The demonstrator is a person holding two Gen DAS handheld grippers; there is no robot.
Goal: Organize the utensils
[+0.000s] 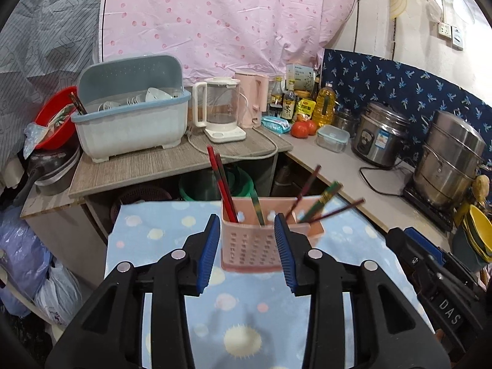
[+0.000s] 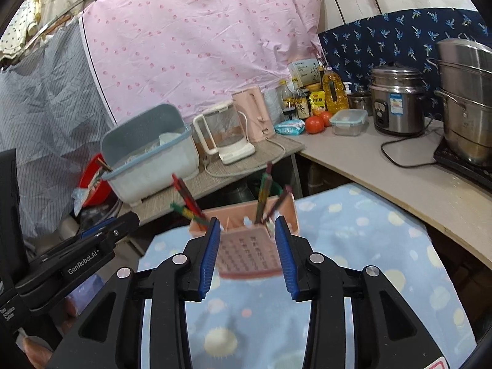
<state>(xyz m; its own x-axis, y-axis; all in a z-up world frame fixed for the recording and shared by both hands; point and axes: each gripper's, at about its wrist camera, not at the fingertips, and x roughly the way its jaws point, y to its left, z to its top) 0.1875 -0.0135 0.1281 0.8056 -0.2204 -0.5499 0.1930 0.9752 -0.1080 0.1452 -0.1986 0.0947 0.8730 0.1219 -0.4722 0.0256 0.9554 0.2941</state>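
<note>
Both grippers, left (image 1: 247, 252) and right (image 2: 247, 253), angle downward with jaws parted, empty, before the pink utensil holder (image 1: 261, 243) near the tabletop's far edge; left reads "GenRobot.AI".

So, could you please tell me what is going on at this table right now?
A person is sorting utensils with two handheld grippers. A pink holder stands on the blue patterned cloth with chopsticks already standing in its compartments. The left gripper and right gripper are both open and empty, aimed at the holder without gripping it.
</note>
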